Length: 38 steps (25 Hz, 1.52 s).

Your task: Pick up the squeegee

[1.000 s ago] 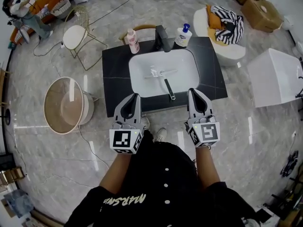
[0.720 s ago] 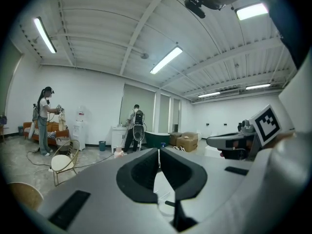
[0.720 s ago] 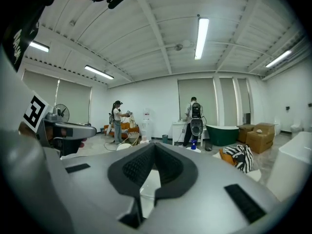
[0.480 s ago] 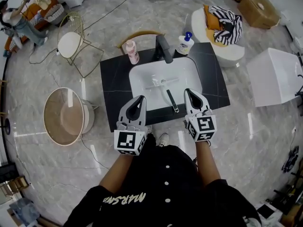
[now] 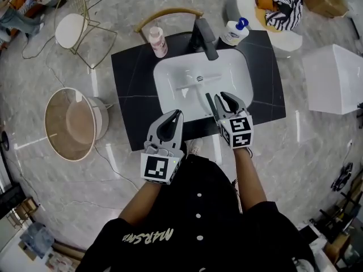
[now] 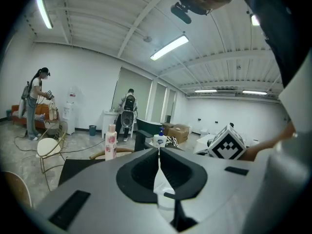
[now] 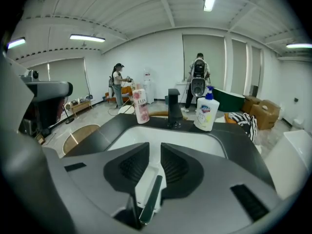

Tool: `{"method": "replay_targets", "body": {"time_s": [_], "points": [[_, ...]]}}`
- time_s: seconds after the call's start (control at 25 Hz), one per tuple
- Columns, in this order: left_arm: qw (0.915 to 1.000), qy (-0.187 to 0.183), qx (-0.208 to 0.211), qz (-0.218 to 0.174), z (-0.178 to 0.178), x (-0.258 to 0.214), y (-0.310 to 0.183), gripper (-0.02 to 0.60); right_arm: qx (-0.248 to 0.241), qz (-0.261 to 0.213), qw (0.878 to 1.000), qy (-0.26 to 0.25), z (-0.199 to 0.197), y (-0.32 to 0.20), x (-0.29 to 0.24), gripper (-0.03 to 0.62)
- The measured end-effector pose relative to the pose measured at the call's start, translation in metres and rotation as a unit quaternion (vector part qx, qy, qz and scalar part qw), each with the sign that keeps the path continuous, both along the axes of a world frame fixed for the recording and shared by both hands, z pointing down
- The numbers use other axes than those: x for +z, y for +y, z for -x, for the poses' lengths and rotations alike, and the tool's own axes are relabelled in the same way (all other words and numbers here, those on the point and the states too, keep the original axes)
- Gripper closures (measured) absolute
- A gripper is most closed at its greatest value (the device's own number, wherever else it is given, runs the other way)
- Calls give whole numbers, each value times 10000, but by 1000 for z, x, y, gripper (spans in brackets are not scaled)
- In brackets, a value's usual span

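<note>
The squeegee lies in the white basin, pale blade toward the drain, dark handle toward the front rim. My right gripper hangs over the basin's front right, just right of the handle. Its jaws have just been opening and stand a narrow gap apart. In the right gripper view the handle shows through that gap below my right gripper, with no pad pressing on it. My left gripper is shut and empty at the counter's front edge. The left gripper view shows my left gripper with its jaws touching.
A black faucet, a pink bottle and a white pump bottle stand along the back of the black counter. A round glass-topped table is at the left, a white block at the right.
Both grippers have moved forward toward the sink. The right one has dropped over the basin's front rim beside the squeegee handle, and its jaws have parted slightly.
</note>
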<state>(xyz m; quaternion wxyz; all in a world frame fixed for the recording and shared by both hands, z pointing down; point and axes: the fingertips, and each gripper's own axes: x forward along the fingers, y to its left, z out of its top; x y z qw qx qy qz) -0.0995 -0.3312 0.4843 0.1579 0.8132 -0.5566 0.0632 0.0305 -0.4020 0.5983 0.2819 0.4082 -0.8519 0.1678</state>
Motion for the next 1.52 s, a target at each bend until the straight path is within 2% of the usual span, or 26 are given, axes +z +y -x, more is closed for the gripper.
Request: {"method": "replay_targets", "body": {"time_s": [0.28,0.48,0.64,0.92,0.96,1.0,1.04,1.08,1.24,1.52], "points": [[9986,211,44,481,8,50,-18,563,-166,985,9934,564,12,-11,92,404],[9973,317,39,660,9,75,-27,563,-233,1655,9805,1032,15,-12,143,355],[9963,402,131,754,6,88,-30,563,-340,2204,9646,1410,17,-7,175,352],[9947,412,177,926,14,108,-32,563,-225,3245,9343,1461,15,3,214,355],[9945,415,170,944,15,111,-33,563,-195,3413,9292,1403,16,4,217,365],[9944,420,160,961,16,113,-34,562,-145,3552,9249,1349,15,6,220,402],[9941,427,154,981,16,115,-34,563,-71,3646,9220,1303,14,6,221,471],[9939,432,155,1001,17,117,-35,563,17,3701,9204,1257,13,6,222,498],[9939,443,149,1003,19,117,-34,563,262,3725,9206,1141,11,5,220,520],[9965,338,150,748,13,96,-37,563,320,3322,9374,995,8,-7,191,525]]}}
